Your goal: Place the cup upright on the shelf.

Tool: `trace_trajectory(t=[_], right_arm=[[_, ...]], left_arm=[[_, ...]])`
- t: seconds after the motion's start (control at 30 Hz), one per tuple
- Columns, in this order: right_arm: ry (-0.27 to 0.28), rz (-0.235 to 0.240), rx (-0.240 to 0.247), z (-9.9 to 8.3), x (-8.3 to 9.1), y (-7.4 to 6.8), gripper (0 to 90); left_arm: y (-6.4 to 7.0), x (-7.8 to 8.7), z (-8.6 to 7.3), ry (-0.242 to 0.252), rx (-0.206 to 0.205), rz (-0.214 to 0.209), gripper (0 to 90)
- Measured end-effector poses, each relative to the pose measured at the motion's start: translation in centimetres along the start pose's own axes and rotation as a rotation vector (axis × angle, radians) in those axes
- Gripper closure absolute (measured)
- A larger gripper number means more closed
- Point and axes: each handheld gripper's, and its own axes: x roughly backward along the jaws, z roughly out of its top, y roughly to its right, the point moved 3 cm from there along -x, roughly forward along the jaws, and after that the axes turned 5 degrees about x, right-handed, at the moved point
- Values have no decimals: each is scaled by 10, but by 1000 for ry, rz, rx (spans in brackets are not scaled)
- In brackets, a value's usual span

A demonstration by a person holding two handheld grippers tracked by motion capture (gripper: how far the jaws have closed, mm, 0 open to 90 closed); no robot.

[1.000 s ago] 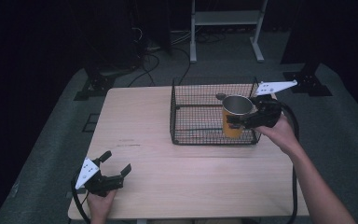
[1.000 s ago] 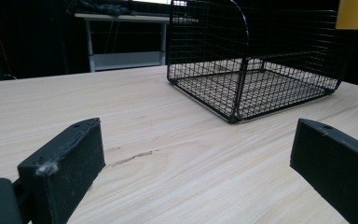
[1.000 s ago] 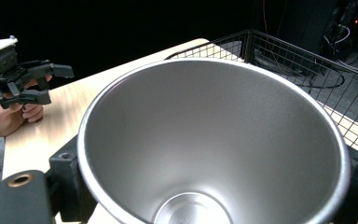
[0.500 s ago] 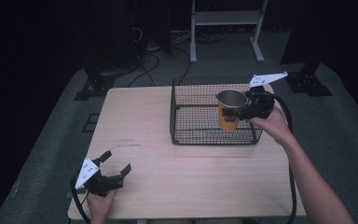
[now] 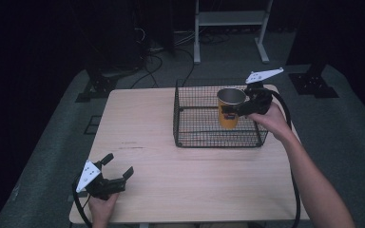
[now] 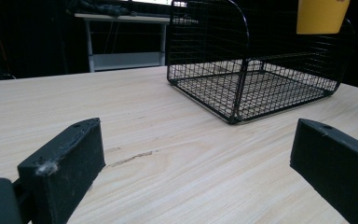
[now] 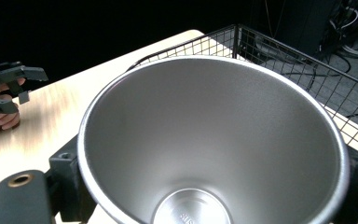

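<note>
- Where the high view looks down on the wooden table, the right forearm runs in from 5 o'clock toward 1 o'clock; right hand wraps the right gripper, jaws clamped on the yellow cup.
- Cup upright, open mouth up, held over the right half of the black wire basket, which sits at the table's 1 o'clock.
- Left hand at the table's 7 o'clock edge, resting low; left gripper points toward 1 o'clock, jaws spread, nothing between them.
- Left gripper view: both jaws wide apart over bare wood; basket at 1 o'clock; cup's yellow base hangs above the basket floor, not touching it.
- Right gripper view: cup's steel interior between the jaws, which press its sides. Basket rim behind; left gripper at 9 o'clock.
</note>
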Motion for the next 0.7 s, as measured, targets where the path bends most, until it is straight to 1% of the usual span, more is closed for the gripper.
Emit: trace_trajectory(t=[0.07,0.1,0.2,0.3,0.47,0.67,0.7], right_arm=[[-6,3,1,1,-2,1,123],[-9,5,3,2,-6,3,123],[-7,16,-8,2,-11,5,123],[-23,16,-7,1,-18,8,122],[-34,23,-8,4,-27,11,122],[-26,22,-10,7,-35,14,123],[-28,24,-19,5,-39,17,122]], left_arm=[[0,0,0,0,1,0,22],[0,0,0,1,1,0,23],[0,0,0,3,3,0,23],[0,0,0,3,3,-1,23],[0,1,0,2,3,0,23],[0,0,0,3,3,-2,23],[0,1,0,3,3,-2,23]])
